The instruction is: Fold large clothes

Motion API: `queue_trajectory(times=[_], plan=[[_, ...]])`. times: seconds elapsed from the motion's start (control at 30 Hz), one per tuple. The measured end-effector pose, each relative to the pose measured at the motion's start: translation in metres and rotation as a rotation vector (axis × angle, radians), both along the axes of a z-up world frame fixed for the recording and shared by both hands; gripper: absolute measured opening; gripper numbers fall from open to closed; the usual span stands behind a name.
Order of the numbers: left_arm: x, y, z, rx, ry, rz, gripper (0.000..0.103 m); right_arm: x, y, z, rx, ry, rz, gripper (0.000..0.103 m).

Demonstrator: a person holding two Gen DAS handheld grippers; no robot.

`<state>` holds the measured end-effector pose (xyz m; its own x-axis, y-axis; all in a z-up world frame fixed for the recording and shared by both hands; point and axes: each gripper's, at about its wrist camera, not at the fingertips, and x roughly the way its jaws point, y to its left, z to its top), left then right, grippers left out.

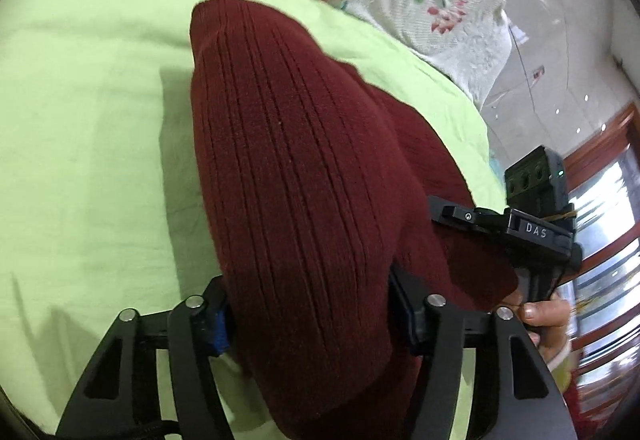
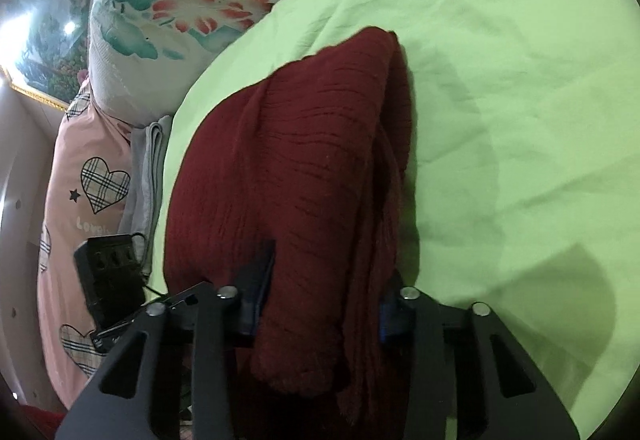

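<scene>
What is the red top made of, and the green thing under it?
The red top looks like soft knitted yarn, maybe wool: it has ribbed lines and a matte, fuzzy face. The green sheet looks like thin woven cotton: smooth, matte, finely creased.

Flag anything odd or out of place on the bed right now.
Nothing stands out. The maroon knit garment is bunched between both tools, left tool and right tool, over the green sheet; that fits mid-fold.
</scene>
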<state>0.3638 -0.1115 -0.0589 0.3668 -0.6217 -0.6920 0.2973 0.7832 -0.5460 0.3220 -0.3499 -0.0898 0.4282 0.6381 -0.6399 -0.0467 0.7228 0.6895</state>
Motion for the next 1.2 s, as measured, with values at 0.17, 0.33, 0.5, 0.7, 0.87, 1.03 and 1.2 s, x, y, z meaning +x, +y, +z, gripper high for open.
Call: queue_trajectory(times=[0.17, 0.33, 0.5, 0.7, 0.87, 1.03, 1.2], plan=[[-0.034, 0.04, 0.03, 0.018, -0.089, 0.048, 0.057, -0.018, 0.035, 0.018, 0.036, -0.08, 0.032, 0.033], [-0.071, 0.1, 0.052, 0.085, -0.146, 0.124, 0.057, -0.027, 0.112, 0.02, 0.042, -0.154, 0.145, 0.032], [-0.117, 0.164, 0.048, 0.141, -0.143, 0.181, 0.057, -0.034, 0.166, 0.004, 0.085, -0.144, 0.218, 0.032], [-0.142, 0.191, 0.016, 0.137, -0.112, 0.203, 0.07, -0.039, 0.175, -0.019, 0.048, -0.082, 0.176, 0.041], [-0.157, 0.194, 0.021, 0.155, -0.132, 0.212, 0.076, -0.049, 0.173, -0.006, -0.034, -0.075, 0.154, 0.055], [-0.189, 0.198, 0.036, 0.198, -0.178, 0.227, 0.076, -0.068, 0.16, 0.012, -0.064, -0.094, 0.09, 0.059], [-0.231, 0.192, 0.035, 0.296, -0.215, 0.205, 0.077, -0.097, 0.144, 0.027, -0.047, -0.122, 0.046, 0.061]])
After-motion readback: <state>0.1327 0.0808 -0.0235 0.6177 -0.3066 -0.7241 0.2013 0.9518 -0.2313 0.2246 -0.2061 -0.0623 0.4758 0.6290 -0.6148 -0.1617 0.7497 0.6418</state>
